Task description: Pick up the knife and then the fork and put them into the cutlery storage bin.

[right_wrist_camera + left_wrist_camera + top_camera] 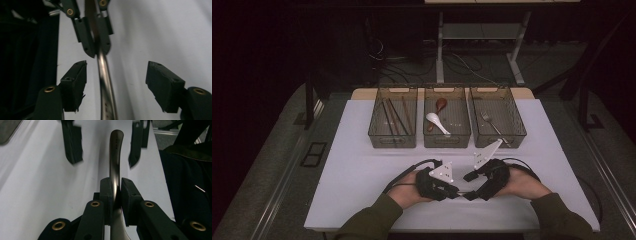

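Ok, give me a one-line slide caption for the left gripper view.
Left gripper clamps a metal utensil handle above the white table, right gripper's open jaws flanking its tip.

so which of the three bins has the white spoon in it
The middle bin: its white spoon lies beside a brown spoon. The left bin holds chopsticks, the right bin a fork.

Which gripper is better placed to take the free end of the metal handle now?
Right. The right gripper has open jaws on both sides of the metal handle, not touching it. The left gripper is already shut on the handle's other part.
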Demonstrator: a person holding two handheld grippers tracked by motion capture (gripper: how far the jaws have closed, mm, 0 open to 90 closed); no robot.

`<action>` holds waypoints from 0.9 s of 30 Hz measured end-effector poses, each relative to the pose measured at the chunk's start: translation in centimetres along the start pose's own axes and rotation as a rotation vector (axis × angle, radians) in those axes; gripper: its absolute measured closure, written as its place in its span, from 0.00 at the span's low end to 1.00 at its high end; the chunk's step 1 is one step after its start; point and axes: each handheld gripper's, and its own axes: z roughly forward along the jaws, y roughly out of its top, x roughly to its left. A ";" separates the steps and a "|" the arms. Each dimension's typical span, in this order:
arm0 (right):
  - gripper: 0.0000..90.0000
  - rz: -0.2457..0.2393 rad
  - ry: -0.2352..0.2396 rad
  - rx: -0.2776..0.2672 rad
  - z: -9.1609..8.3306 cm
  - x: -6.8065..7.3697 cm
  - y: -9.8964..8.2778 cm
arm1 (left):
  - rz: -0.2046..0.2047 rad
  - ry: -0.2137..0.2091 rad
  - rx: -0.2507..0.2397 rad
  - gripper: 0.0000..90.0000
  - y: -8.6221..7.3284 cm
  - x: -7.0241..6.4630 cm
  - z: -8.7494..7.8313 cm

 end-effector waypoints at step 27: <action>0.93 -0.036 0.049 0.059 -0.1 0.2 0.0 | 0.014 -0.014 -0.051 0.88 1.1 0.8 -0.6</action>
